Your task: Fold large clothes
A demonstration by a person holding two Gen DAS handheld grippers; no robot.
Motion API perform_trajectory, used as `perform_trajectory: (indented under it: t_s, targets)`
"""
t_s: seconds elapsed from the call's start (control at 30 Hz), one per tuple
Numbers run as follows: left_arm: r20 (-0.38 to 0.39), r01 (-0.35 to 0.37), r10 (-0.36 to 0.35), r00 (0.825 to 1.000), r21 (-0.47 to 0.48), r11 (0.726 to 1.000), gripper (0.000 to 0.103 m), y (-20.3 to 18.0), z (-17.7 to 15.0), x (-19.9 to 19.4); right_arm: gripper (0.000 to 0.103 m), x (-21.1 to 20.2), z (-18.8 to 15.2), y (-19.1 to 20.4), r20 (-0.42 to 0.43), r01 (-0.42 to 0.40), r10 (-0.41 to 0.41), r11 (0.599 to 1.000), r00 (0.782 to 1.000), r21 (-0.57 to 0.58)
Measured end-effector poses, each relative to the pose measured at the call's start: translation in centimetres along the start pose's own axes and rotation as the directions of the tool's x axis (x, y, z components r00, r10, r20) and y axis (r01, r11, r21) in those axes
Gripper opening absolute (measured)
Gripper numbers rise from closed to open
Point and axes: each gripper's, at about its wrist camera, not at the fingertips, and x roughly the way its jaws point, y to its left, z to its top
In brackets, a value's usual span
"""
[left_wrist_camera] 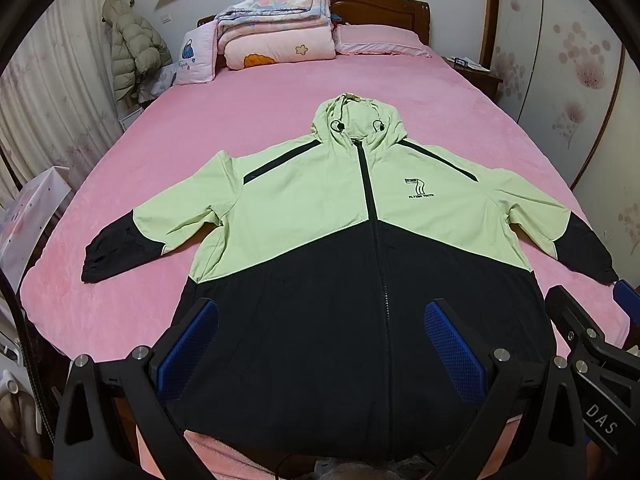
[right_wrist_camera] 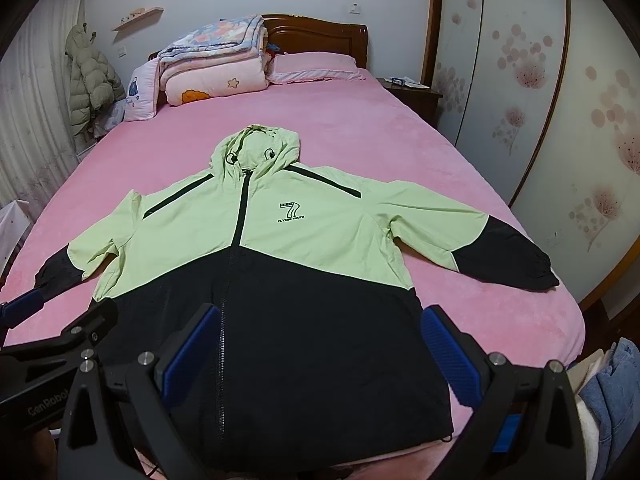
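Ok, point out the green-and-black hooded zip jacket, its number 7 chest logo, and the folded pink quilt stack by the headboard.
green-and-black hooded zip jacket (left_wrist_camera: 320,208): left wrist view, green chest panel.
number 7 chest logo (right_wrist_camera: 291,211): right wrist view, on the printed numeral.
folded pink quilt stack (left_wrist_camera: 276,36): left wrist view, front of the pink layers.

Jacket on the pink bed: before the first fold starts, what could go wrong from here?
The jacket lies flat, sleeves spread wide; both grippers, left and right, hover open over the hem.
1. The right sleeve cuff lies near the bed edge and might slide off.
2. The slick-looking shell may slip from a shallow pinch.
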Motion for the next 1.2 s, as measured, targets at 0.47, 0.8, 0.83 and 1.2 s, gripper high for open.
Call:
perform_trajectory:
  t_s: [0.47, 0.8, 0.83, 1.2]
  targets:
    - [-0.019, 0.008, -0.008, 1.0, 0.004, 1.0, 0.102, -0.1, 0.1, 0.4, 0.101, 0.3, -0.3, 0.3, -0.012, 0.003, -0.002, 1.0, 1.0, 0.004]
    - [-0.034, 0.007, -0.007, 0.999, 0.017, 1.0, 0.102, -0.7, 0.1, 0.7, 0.101, 0.7, -0.8, -0.2, -0.037, -0.015, 0.015, 1.0, 0.999, 0.015]
    - [-0.033, 0.007, -0.007, 0.999, 0.018, 1.0, 0.102, -0.7, 0.2, 0.7, 0.101, 0.7, -0.8, -0.2, -0.037, -0.013, 0.014, 1.0, 0.999, 0.012]
    - [-0.031, 0.011, -0.01, 0.999, 0.036, 0.999, 0.102, -1.1, 0.7, 1.0, 0.101, 0.8, -0.1, -0.5, -0.036, -0.004, 0.004, 1.0, 0.999, 0.01]
